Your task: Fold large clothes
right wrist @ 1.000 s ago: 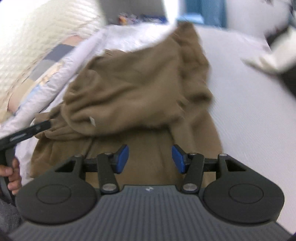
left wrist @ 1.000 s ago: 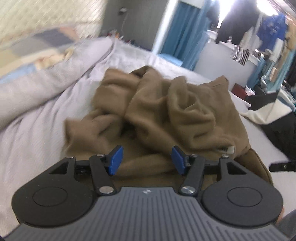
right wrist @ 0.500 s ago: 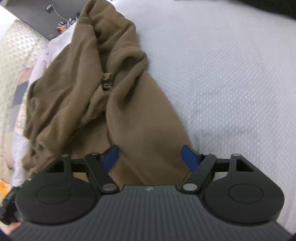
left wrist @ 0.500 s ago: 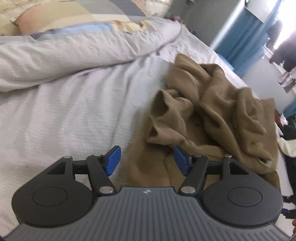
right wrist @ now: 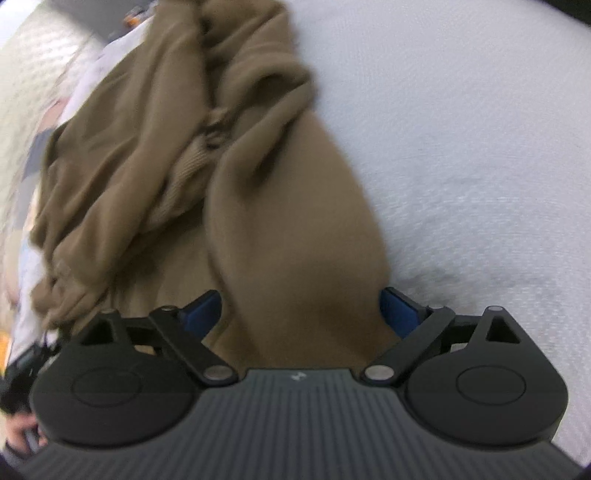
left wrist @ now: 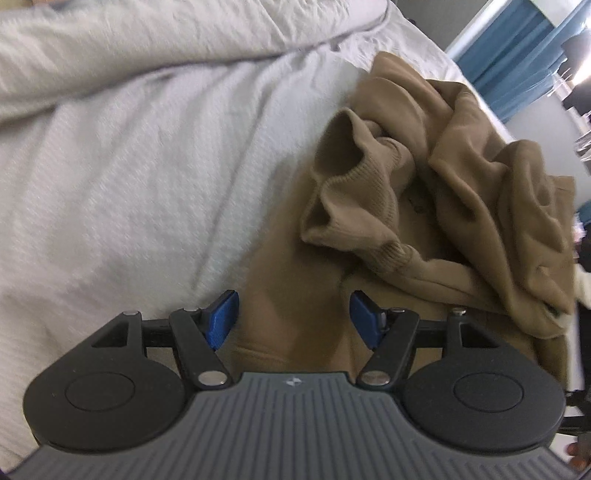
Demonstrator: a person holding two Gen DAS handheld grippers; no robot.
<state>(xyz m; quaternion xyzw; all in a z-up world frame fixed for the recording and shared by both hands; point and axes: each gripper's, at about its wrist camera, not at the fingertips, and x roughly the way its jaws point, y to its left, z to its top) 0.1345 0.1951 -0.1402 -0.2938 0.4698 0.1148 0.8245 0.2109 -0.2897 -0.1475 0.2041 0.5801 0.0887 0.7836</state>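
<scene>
Left gripper [left wrist: 293,317]: jaws opening, blue pads [left wrist: 221,318] spread, nothing clamped. Flat strip of the brown garment [left wrist: 424,184] lies between them, no pad pressing on it as far as I can see. Pointing steeply down at the bed.

Out from there, left wrist view: ribbed cuff [left wrist: 354,206] of a sleeve bunched at 12 to 1 o'clock, gaping open. Main heap of the garment piled toward 2 o'clock, creased, no clear outline of body vs sleeves. Pale grey bedsheet [left wrist: 129,177] fills 9 to 11 o'clock, a rolled duvet [left wrist: 147,33] across the top. Blue curtain [left wrist: 517,66] at 1 o'clock, blown out by backlight. Right edge dark and cut off; can't identify what's there.

Right gripper [right wrist: 301,308]: jaws opening, very wide, released. A broad lobe of the brown garment [right wrist: 295,240] sits between the pads, which stand clear of it on both sides. Rest of the garment runs up to 11–12 o'clock, motion-blurred, folds hard to read. Bedsheet [right wrist: 461,147] from 1 to 4 o'clock. At 8 o'clock a person's fingers [right wrist: 18,432], partly cropped by the frame.
</scene>
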